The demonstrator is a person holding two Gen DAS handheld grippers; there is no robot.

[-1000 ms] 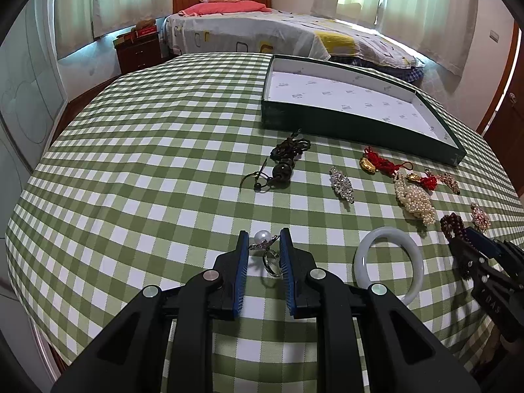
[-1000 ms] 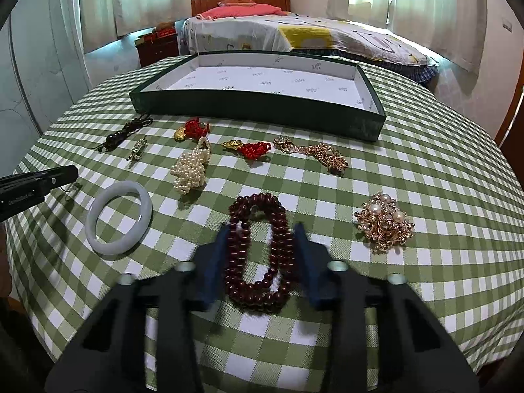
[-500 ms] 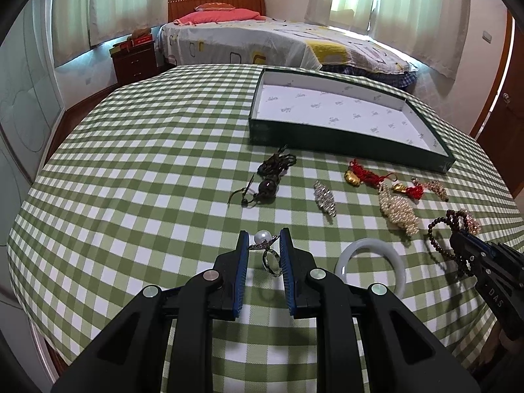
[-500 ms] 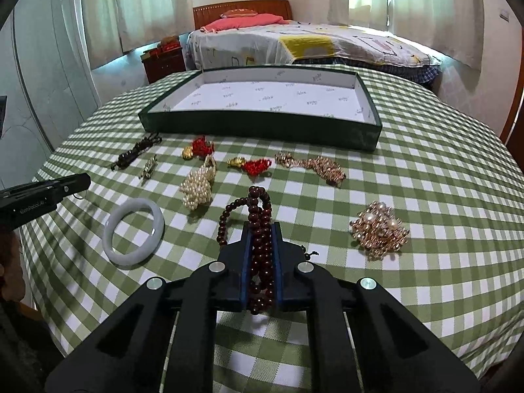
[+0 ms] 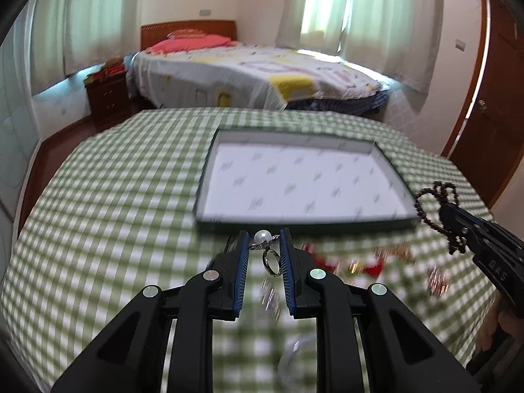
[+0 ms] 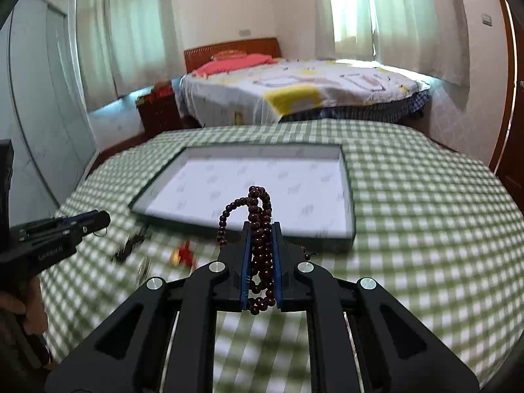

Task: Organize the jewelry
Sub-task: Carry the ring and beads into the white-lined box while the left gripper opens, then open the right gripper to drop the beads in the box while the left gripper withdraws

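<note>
We see the bed (image 6: pixel 294 88) behind the tray, and the surface (image 5: pixel 108 196) under its green check cloth has dropped lower in both views than half a second ago, since both tools have lifted and moved toward the tray. One green tray (image 5: pixel 301 180) with a white printed lining lies on the cloth; it now fills the middle of each view, much nearer than before, and nothing lies inside it.

There are two tools. Our left tool (image 5: pixel 263 252) is just short of the tray's near wall, its blue pads pinching one pearl ring (image 5: pixel 267 250), with the pearl up at the fingertips and the band hanging between the pads. Our right tool (image 6: pixel 261 239) is also in front of the tray's near wall, pressed together on one strand of dark red beads (image 6: pixel 258 226), which loops up over the tray's near edge and hangs down between the pads; earlier it was lower, over the scattered pieces.

The jewelry left on the cloth before the tray is smeared by motion; we can pick out red tassel pieces (image 5: pixel 370 267) and a dark cord (image 6: pixel 131 245), but cannot count the rest.
</note>
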